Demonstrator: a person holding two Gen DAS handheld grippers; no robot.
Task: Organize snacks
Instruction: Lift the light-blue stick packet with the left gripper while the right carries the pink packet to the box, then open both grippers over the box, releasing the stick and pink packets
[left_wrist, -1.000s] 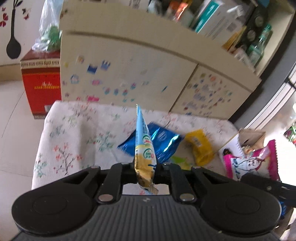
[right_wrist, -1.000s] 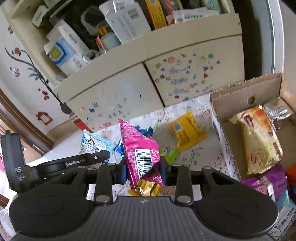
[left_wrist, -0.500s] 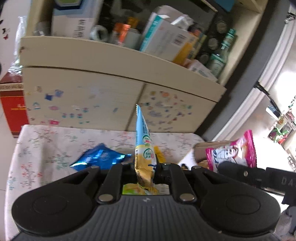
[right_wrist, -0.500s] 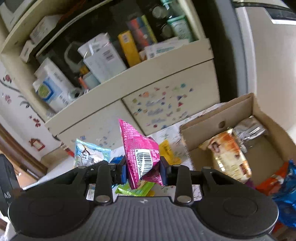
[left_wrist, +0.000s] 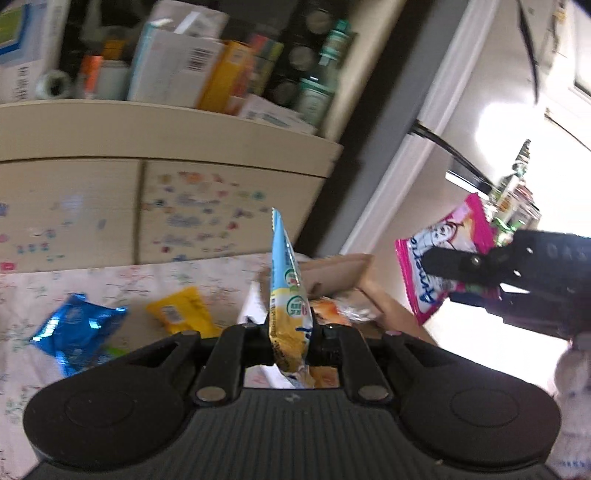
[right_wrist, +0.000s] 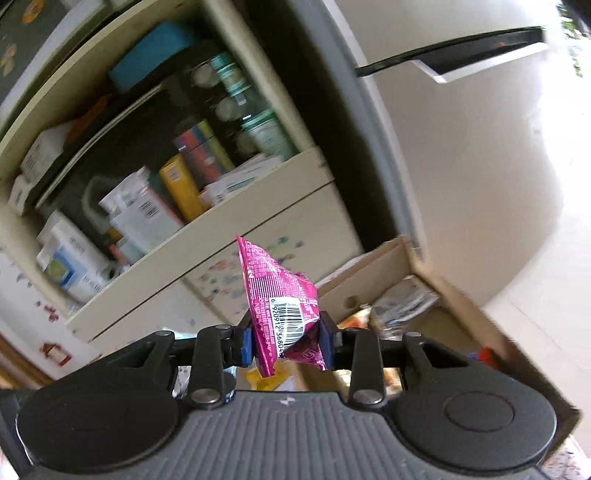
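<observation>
The left gripper (left_wrist: 290, 338) has its black fingers clenched on a thin blue and yellow snack packet (left_wrist: 286, 291). The packet stands up on its edge, long and flat, with a crinkly zigzag top. The right gripper (right_wrist: 284, 341) squeezes a pink snack bag (right_wrist: 280, 302) between two fingers with blue pads; the bag is puffy and shiny, folded to a point at the top, with a white barcode on it. In the left wrist view this same pink bag (left_wrist: 443, 258) shows its front with a cartoon face, held up in the air to the right. Below both grippers is a brown cardboard box (right_wrist: 461, 306) with stiff, flat walls and an open top. Inside it lie crumpled packets, one orange and one silvery, but they are blurry. The box sits at the right end of a surface (left_wrist: 122, 284) covered with a soft white cloth with small flowers. On the cloth lie a shiny blue foil packet (left_wrist: 77, 328) and a smooth yellow packet (left_wrist: 181, 314), near each other but apart. Behind stands a cream cabinet (left_wrist: 229, 214) with little colourful stickers on its doors and a shelf full of boxes and bottles.
</observation>
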